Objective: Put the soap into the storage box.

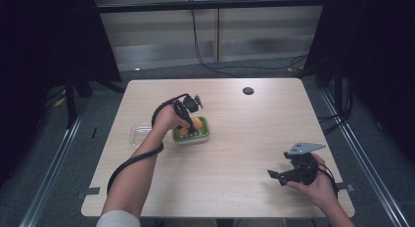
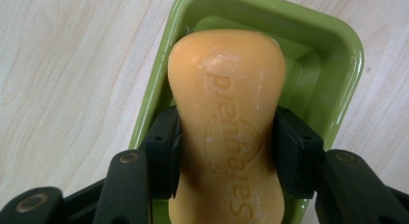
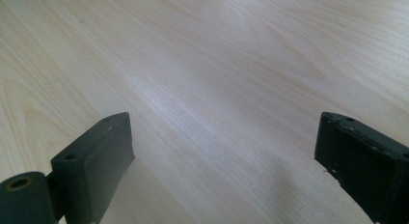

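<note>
An orange bar of soap with embossed lettering sits over a green soap dish. My left gripper is shut on the soap's narrow waist, one jaw on each side. In the high view the soap and dish lie near the table's middle left, under my left gripper. My right gripper hovers at the table's front right, its jaws wide apart over bare wood with nothing between them.
A clear plastic lid or tray lies just left of the green dish. A small dark round disc sits near the table's far edge. The light wooden table has dark floor and rails on both sides.
</note>
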Available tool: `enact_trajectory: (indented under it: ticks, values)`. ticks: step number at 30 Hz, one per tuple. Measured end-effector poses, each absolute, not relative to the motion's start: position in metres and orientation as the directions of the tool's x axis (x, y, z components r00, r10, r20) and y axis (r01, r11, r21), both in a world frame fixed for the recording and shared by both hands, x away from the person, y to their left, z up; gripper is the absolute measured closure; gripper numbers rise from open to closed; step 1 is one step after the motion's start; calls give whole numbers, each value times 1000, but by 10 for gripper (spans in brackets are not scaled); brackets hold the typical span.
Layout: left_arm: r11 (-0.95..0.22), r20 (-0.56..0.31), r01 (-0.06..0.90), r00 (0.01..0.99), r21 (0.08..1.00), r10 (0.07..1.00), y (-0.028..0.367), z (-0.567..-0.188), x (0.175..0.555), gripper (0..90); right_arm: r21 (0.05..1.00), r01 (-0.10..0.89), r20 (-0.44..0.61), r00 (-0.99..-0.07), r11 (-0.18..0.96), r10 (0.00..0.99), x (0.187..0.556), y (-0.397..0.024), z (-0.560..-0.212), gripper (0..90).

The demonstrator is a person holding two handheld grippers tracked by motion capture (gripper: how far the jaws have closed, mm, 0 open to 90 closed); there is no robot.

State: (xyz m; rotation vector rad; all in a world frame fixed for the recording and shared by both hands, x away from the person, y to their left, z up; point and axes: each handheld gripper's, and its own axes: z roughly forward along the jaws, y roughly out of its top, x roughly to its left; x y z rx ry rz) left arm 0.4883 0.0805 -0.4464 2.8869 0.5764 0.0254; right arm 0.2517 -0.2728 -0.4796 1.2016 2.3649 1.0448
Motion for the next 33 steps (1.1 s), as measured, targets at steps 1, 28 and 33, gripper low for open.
enact_trajectory:
  ticks: [1, 28, 33]
  values:
    - [-908, -23, 374, 926, 190, 377, 81, -446, 489, 495, 716, 580, 66, -610, 388, 790, 252, -273, -479, 60]
    - [-892, -25, 403, 913, 204, 406, 81, -454, 489, 491, 716, 580, 66, -610, 388, 789, 252, -273, -479, 60]
    - [-884, -32, 414, 908, 214, 418, 82, -452, 489, 484, 716, 580, 65, -611, 389, 789, 252, -273, -480, 60]
